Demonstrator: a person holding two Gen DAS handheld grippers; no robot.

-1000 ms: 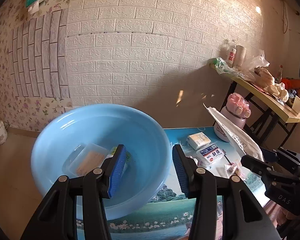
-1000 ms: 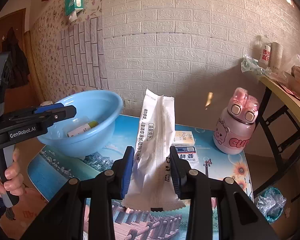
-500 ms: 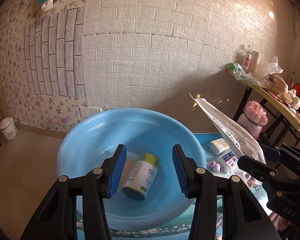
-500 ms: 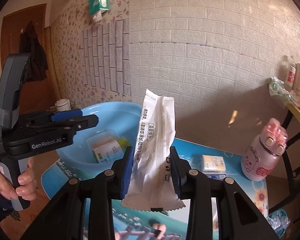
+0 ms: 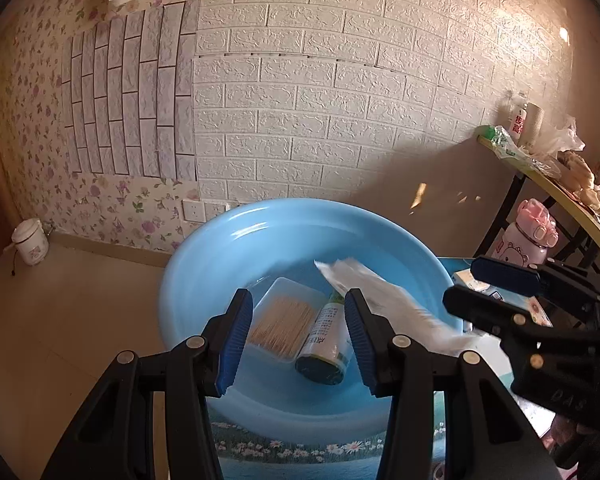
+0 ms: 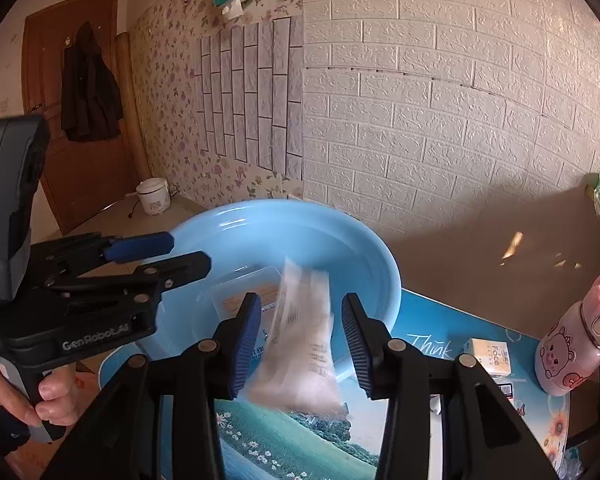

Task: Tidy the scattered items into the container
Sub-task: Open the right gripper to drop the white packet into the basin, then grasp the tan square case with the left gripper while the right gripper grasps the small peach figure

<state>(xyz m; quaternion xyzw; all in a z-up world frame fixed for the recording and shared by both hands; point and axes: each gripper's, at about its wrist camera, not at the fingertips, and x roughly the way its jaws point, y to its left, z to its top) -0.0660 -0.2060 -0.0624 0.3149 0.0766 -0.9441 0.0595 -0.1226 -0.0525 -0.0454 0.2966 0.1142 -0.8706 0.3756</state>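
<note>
- Blue plastic basin [image 5: 228, 264] sits on a table [image 6: 432, 328] covered with a printed landscape picture, close to a white brick-pattern wall.
- Inside the basin lie a clear box of toothpicks [image 5: 283, 322] and, touching its right side, a small bottle [image 5: 325, 340] with a green and white label, lying on its side.
- Left gripper [image 5: 296, 338] hovers over the basin's near side, its blue-padded jaws spread apart with nothing between them.
- Right gripper [image 6: 296, 340] is at the basin's near right rim, jaws spread wide.
- White packet [image 6: 302, 340] is blurred between the right jaws, touching neither pad; in the left wrist view the packet [image 5: 384, 304] slants over the basin's right rim, its upper end above the inside of the basin.
- Person's hand [image 6: 28, 396] grips the left gripper's handle at the lower left of the right wrist view.
- On the table to the right of the basin are a small tissue pack [image 6: 488, 356] and a pink bottle [image 6: 576, 348] with a cartoon pig, standing upright.
- White rice cooker [image 6: 153, 196] stands on the floor by the flowered wall.
</note>
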